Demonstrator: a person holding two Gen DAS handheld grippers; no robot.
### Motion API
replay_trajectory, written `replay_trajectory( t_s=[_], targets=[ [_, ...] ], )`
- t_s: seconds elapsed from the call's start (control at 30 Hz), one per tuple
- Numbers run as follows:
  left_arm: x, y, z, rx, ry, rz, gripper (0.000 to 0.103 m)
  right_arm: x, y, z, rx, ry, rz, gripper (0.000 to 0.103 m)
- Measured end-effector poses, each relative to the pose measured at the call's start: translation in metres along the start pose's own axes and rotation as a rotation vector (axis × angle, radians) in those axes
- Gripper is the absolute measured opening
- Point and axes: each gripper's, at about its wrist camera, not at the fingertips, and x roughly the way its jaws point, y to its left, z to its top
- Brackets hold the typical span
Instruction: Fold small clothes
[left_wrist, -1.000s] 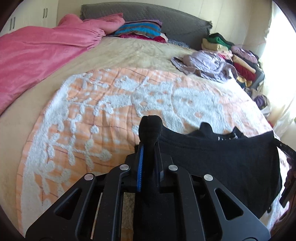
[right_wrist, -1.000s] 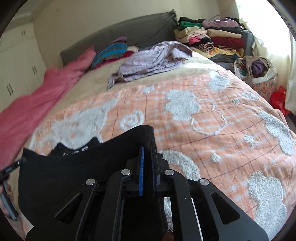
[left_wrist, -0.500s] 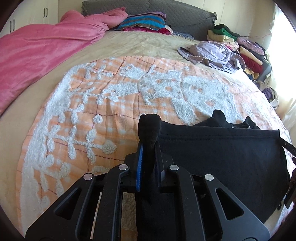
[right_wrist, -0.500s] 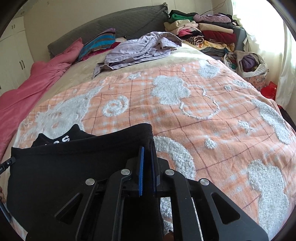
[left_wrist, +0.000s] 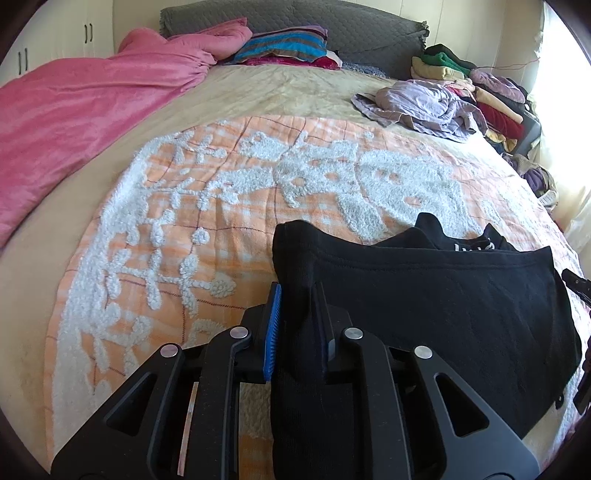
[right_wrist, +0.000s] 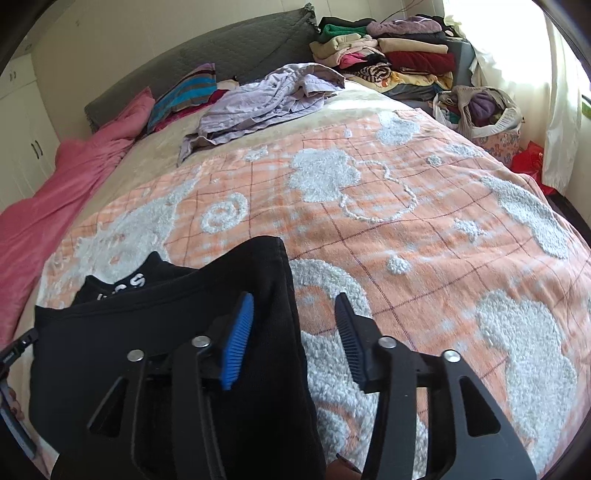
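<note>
Orange blanket (left_wrist: 229, 240) under black garment (left_wrist: 436, 295), white-lettered collar

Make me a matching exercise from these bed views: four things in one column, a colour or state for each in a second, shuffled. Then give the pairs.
Things:
1. left gripper
2. right gripper
3. crumpled garment near the headboard
4. bunched blanket along the bed's side

Colour or state:
A. lilac
B. pink
C. jaws apart, black garment released
D. jaws nearly together, black cloth between them

Pairs: 1-D, 2-C, 3-A, 4-B
</note>
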Motion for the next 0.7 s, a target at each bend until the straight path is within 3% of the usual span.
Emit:
replay_trajectory(
  t_s=[0.4,0.7],
  targets=[
    [-0.027,0.011,-0.028,-0.082,0.03,-0.085,0.042,-0.033,-0.011,-0.017,0.037,0.025,0.043,0.057],
    [-0.048,0.035,-0.065,-0.204,0.089,-0.192,0.043,-0.055,-0.011,-0.041,0.034,0.047,0.069,0.063]
  ],
)
